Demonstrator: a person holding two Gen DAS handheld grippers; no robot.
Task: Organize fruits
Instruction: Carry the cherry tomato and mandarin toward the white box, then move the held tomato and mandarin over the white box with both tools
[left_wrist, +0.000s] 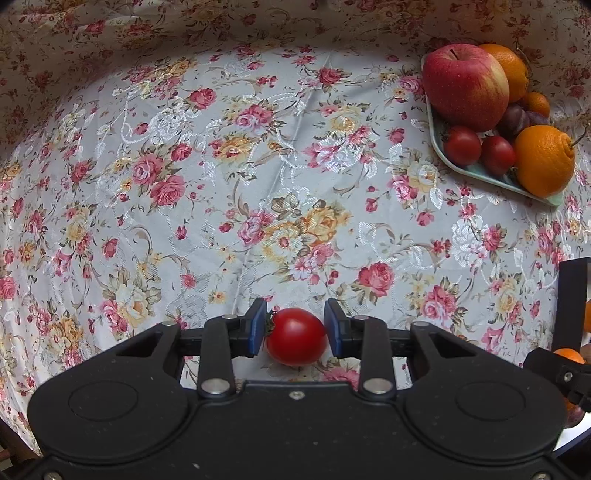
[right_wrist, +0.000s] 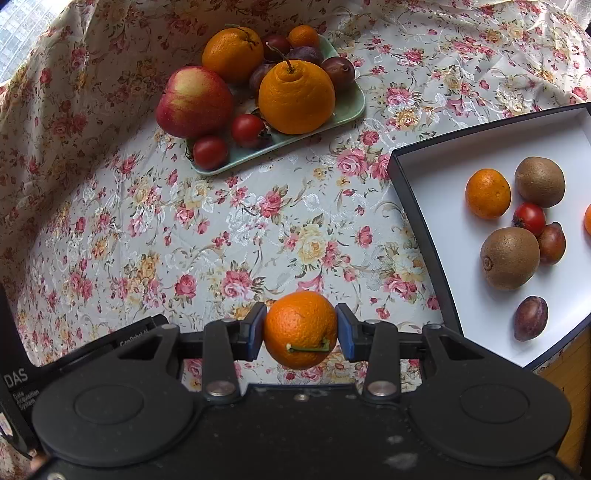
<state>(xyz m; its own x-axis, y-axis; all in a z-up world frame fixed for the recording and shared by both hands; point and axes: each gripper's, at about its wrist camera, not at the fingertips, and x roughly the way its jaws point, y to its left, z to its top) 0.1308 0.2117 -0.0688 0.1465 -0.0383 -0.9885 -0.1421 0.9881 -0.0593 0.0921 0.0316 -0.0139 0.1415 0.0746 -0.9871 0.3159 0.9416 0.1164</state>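
1. Cherry tomato (left_wrist: 296, 336) sitting on the flowered surface (left_wrist: 221, 184), dead centre between the left tongs (left_wrist: 295, 328). Blue pads (left_wrist: 257, 326) flanking both sides, the one at the stem side touching or nearly so, the other with a thin gap. No firm pinch visible, so counted as not yet gripped.
2. Tangerine (right_wrist: 300, 329) clamped in the right tongs (right_wrist: 301, 330), both pads pressed on its flanks, stem scar facing the camera. Appears lifted off the cloth, though hard to confirm from this angle.
3. Both tongs pointing straight down: top-down approach suits small round fruit that would roll under a sideways push.
4. Green tray (right_wrist: 347, 110) far ahead of the right tongs, slightly left: apple (right_wrist: 194, 101), two large oranges, plums, two small tomatoes, one small tangerine. Packed tight, fruit leaning on each other.
5. Shallow white box (right_wrist: 417, 192) ahead and right of the right tongs: two kiwis, tangerine, small tomato, two plums, well spread.
6. Judgement: sorting between tray and box in progress; which container takes which fruit not clear from here, both hold mixed kinds.
7. Next for left tongs, likely: finish closing gently, soft skin bruises easily. Risk: tomato squirting out if pads land off-centre.
8. Right tongs' body visible at the far right edge of the left view, so both working close; collision worth watching.
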